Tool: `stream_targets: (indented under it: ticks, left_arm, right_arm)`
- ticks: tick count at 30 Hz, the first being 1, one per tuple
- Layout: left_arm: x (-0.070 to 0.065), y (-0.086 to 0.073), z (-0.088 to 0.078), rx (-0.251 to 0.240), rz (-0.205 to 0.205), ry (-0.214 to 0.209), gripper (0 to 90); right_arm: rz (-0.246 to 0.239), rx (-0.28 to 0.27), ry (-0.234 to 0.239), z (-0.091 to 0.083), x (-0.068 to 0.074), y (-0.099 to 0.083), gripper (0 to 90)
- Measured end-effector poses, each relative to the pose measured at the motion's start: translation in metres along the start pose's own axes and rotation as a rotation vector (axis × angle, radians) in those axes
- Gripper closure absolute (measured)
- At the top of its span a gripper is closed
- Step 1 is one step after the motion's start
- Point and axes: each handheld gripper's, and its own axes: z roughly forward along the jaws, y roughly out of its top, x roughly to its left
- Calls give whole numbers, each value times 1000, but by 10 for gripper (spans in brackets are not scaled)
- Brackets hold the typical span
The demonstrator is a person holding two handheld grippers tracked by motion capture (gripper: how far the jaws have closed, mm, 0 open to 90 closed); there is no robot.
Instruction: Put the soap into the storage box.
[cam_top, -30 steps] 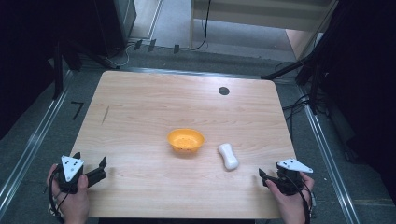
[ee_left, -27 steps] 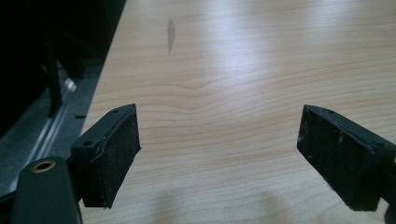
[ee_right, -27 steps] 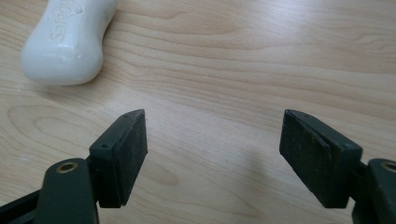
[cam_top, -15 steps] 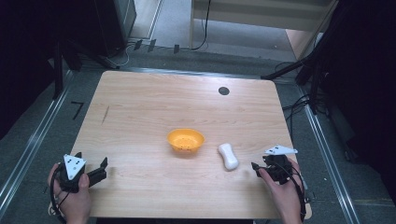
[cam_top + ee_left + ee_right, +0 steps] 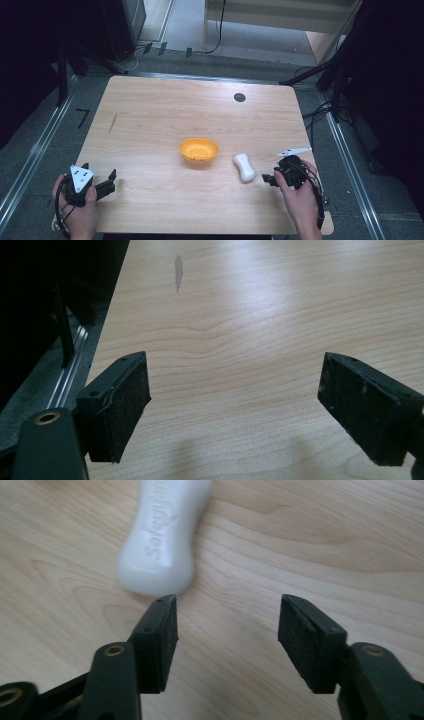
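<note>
— Where's your right gripper (image 5: 270, 178)?

— Near the table's (image 5: 150, 130) right edge, jaws apart, just short of the white soap bar (image 5: 244, 167) (embossed lettering, too blurred to read). Nothing held.

— And the soap?

— Flat on the wood, just right of the orange bowl (image 5: 199, 150) at mid-table.

— Left gripper (image 5: 111, 181)?

— By the front left corner, jaws wide, over bare wood.

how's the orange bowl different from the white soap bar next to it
The orange plastic bowl is round and open-topped, with small holes in its bottom; the white soap bar is a solid, elongated lump, pinched at the middle. The bowl is bright orange and plain; the soap bar is glossy white with raised lettering, seen in the right gripper view. The bowl looks wider than the bar. Both rest on the wooden table, apart, neither gripped.
</note>
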Motion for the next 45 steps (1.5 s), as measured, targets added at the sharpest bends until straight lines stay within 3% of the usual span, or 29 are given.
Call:
stream_targets:
  ticks: [5,6,9,16,24,36,45]
  left_arm:
    - [-1,0,1,0,6,5,137]
    - [-1,0,0,1,5,7,137]
    - [-1,0,1,6,2,5,137]
    - [-1,0,1,6,5,4,137]
    - [-2,0,1,9,10,5,137]
    - [-1,1,1,13,10,4,137]
    - [-2,1,1,11,18,3,138]
  right_arm:
    - [27,70,-18,5,5,11,326]
    - [33,78,-33,6,7,15,295]
    - [41,86,-23,9,10,21,260]
    - [73,99,14,17,16,27,290]
    - [81,115,-32,26,29,43,287]
    - [72,145,-48,43,43,62,294]
    - [67,203,-73,63,48,64,375]
